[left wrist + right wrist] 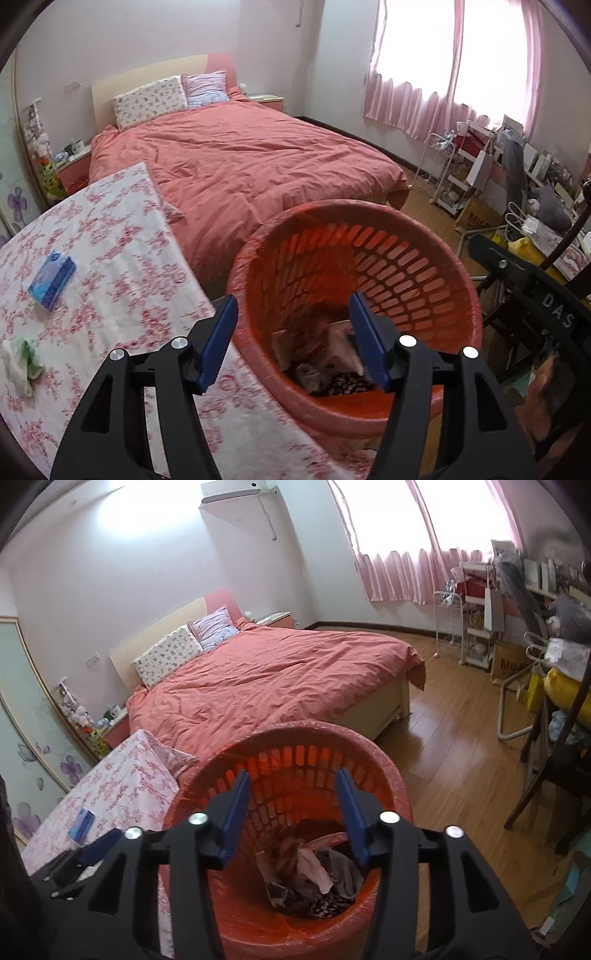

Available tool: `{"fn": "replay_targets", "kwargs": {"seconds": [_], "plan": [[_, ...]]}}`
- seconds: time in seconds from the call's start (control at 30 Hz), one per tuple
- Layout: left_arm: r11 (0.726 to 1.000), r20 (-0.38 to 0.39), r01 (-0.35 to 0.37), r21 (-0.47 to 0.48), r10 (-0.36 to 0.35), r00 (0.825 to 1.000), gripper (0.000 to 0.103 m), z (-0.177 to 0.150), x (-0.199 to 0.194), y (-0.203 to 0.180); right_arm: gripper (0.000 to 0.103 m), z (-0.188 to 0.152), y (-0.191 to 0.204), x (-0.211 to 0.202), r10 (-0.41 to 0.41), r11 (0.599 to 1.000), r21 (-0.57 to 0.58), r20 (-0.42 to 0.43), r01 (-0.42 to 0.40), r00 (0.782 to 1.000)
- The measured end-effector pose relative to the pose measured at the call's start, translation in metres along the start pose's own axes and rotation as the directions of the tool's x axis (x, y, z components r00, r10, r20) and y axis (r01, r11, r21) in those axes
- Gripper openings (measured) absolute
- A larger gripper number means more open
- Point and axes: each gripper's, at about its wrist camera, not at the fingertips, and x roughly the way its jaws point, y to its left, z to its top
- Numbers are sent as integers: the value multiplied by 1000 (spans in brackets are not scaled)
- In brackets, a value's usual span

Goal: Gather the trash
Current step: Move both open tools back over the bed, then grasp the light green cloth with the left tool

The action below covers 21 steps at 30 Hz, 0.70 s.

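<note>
An orange slotted trash basket (413,266) lined with a clear bag stands on the floor beside the table; it also shows in the right wrist view (295,749). Crumpled wrappers and paper (332,365) lie in its bottom, also seen from the right (314,871). My left gripper (291,336) is open and empty over the basket's near rim. My right gripper (293,808) is open and empty above the basket's mouth. A crumpled white and green wrapper (20,363) and a blue tissue pack (51,278) lie on the floral table (122,258).
A bed with a coral duvet (240,162) stands behind the table. A wood floor (454,746) runs to the right. Cluttered shelves, a white rack (476,627) and a dark chair (554,775) line the right side.
</note>
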Motion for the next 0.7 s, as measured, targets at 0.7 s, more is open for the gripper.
{"fn": "replay_targets", "kwargs": {"seconds": [0.7], "plan": [[926, -37, -345, -155, 344, 938, 78, -45, -59, 155, 64, -35, 81, -18, 49, 982, -177, -61, -59, 997]]}}
